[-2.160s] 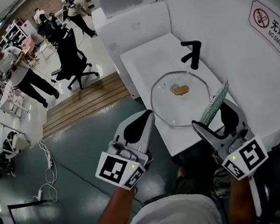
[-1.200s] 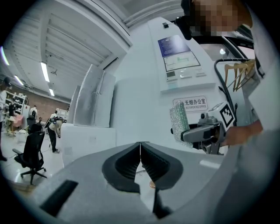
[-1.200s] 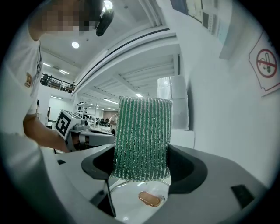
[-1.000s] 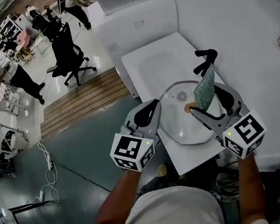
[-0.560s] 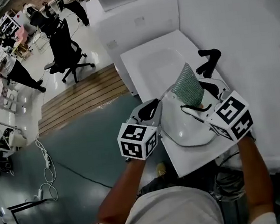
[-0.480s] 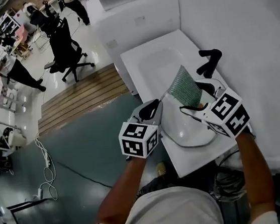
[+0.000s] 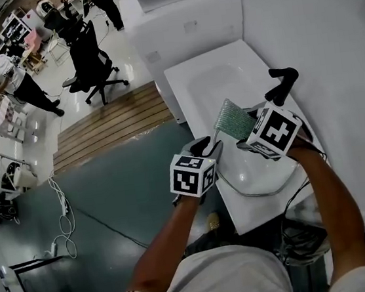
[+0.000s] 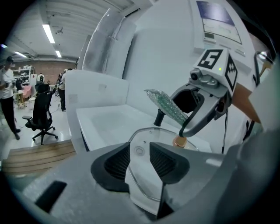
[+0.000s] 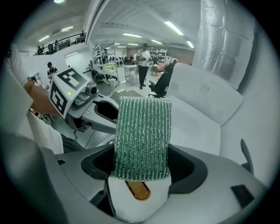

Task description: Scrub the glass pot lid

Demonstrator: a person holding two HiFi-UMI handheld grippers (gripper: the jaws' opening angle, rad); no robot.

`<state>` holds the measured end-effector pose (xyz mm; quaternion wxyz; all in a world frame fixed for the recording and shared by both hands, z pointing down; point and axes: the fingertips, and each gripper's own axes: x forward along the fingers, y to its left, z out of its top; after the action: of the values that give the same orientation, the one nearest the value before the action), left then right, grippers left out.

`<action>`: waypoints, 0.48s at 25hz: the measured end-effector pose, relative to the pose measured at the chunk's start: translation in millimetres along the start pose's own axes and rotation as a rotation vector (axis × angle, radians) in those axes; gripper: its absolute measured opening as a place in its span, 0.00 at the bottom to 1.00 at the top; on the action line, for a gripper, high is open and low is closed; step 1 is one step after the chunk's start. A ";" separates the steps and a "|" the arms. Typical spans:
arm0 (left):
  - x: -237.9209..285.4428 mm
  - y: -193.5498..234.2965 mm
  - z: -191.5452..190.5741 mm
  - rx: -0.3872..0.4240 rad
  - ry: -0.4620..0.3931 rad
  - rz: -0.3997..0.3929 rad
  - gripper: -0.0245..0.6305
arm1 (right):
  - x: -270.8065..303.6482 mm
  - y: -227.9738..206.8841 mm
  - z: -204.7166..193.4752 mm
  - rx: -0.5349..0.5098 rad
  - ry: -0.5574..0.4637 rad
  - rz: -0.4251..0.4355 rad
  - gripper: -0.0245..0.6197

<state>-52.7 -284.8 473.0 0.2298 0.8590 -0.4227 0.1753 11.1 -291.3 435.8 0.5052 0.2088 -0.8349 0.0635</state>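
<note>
I'm at the set-up for the scrub, with no rubbing begun as far as I can judge. The round clear glass pot lid (image 7: 258,173) lies flat at the near end of the white moulded bench (image 7: 256,211). Its left rim is out at the bench's left edge, and the black bent tap (image 7: 282,83) stands just beyond it.

My left gripper (image 8: 140,159) has its jaws standing wide; they have just been opening. The lid's rim runs between the two ribbed pads, but there is a gap on either side, so nothing is gripped yet.

My right gripper (image 9: 141,168) has its jaws closed on the lower end of a green glittery knitted scouring cloth (image 9: 142,135). It hangs over the middle of the lid, right above the small tan knob (image 9: 138,190). The cloth's free end sticks up and away from the glass, and I see it touching nothing.

The next move, as I read it, has two parts:
- **Left:** bring the left jaws together on the rim, firmly enough to stop the lid skating on the smooth bench but gently, since it is glass.
- **Right:** tip the right gripper over so the cloth's face lies on the glass beside the knob, then work it in strokes out toward the rim.
</note>
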 end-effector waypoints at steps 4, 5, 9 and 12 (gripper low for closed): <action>8.1 7.3 -11.3 -0.022 0.057 0.008 0.27 | 18.1 -6.2 -5.9 -0.004 0.082 0.018 0.58; 9.9 8.6 -13.9 -0.025 0.071 0.008 0.28 | 22.5 -7.3 -6.9 0.000 0.101 0.027 0.58; 16.0 11.4 -25.7 -0.034 0.125 0.006 0.29 | 39.4 -8.7 -10.3 0.013 0.179 0.063 0.58; 20.1 11.1 -31.5 -0.040 0.158 0.000 0.29 | 51.4 -8.8 -13.1 0.011 0.260 0.100 0.58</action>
<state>-53.3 -286.6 511.9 0.2797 0.8376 -0.4067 0.2341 4.8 -309.7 485.9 0.6043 0.1597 -0.7714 0.1197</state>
